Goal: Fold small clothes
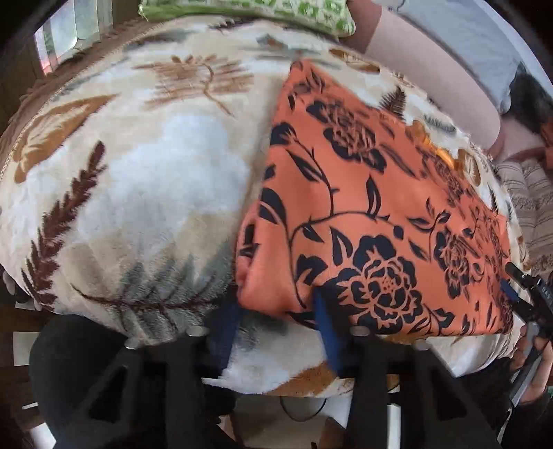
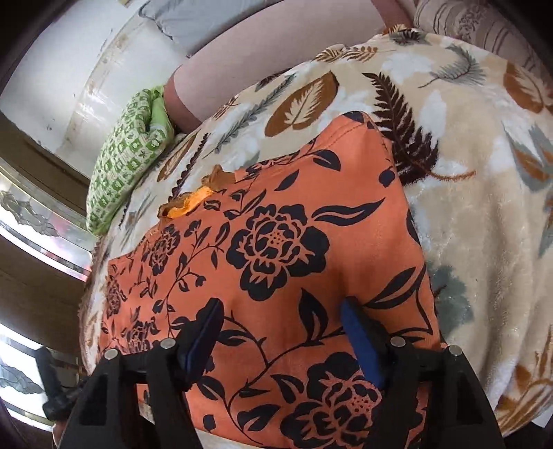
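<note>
An orange garment with black flowers [image 1: 373,214] lies folded flat on a leaf-patterned blanket [image 1: 145,193]. My left gripper [image 1: 273,314] is open at the garment's near left corner, one finger on the cloth edge, the other over the blanket. The right gripper's tip [image 1: 525,286] shows at the garment's right edge. In the right wrist view the garment [image 2: 276,248] fills the middle, with an orange frilled edge [image 2: 193,203] at its far left. My right gripper [image 2: 280,328] is open, both fingers resting on the cloth.
The blanket [image 2: 466,207] covers a bed. A green patterned pillow [image 2: 128,155] lies at its far edge, also in the left wrist view [image 1: 276,13]. A pink bolster [image 1: 432,79] and a striped cushion [image 1: 528,200] lie beyond. Windows [image 2: 31,221] are at the left.
</note>
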{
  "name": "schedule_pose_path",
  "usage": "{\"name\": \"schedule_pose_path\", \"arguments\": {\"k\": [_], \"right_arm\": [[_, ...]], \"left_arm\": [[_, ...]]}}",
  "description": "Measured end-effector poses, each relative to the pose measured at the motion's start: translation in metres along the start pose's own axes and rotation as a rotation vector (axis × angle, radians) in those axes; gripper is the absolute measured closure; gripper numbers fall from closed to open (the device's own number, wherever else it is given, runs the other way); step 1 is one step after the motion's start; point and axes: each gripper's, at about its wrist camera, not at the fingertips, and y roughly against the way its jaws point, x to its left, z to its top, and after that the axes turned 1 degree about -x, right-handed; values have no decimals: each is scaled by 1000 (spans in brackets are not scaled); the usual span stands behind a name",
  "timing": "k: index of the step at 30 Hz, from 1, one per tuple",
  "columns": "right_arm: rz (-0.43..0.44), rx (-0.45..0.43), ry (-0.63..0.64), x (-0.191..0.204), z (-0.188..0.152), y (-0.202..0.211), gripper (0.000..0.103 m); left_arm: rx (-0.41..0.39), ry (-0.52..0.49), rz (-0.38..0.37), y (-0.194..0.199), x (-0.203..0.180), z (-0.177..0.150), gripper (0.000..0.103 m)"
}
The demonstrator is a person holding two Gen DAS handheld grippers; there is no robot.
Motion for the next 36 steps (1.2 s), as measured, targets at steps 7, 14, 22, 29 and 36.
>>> {"name": "schedule_pose_path", "arguments": {"k": [7,14,22,29,36], "right_arm": [[27,-1,-17,-4,1,-6,29],[42,26,-7,-4,4,-7,27],[62,37,-6,-7,5,-8,27],[66,61,-24,-8,7,-11,27],[62,72,-16,0,8,-13,18]], "left_arm": [[22,-9,22,-11,-4,-1,80],[-253,-143,0,55,-24,53,25],[-113,-124,-75,-52,-19,170,50],[-132,-123,-94,-56,-27,175,88],[-149,-122,-3,-74,-28,168,66]]}}
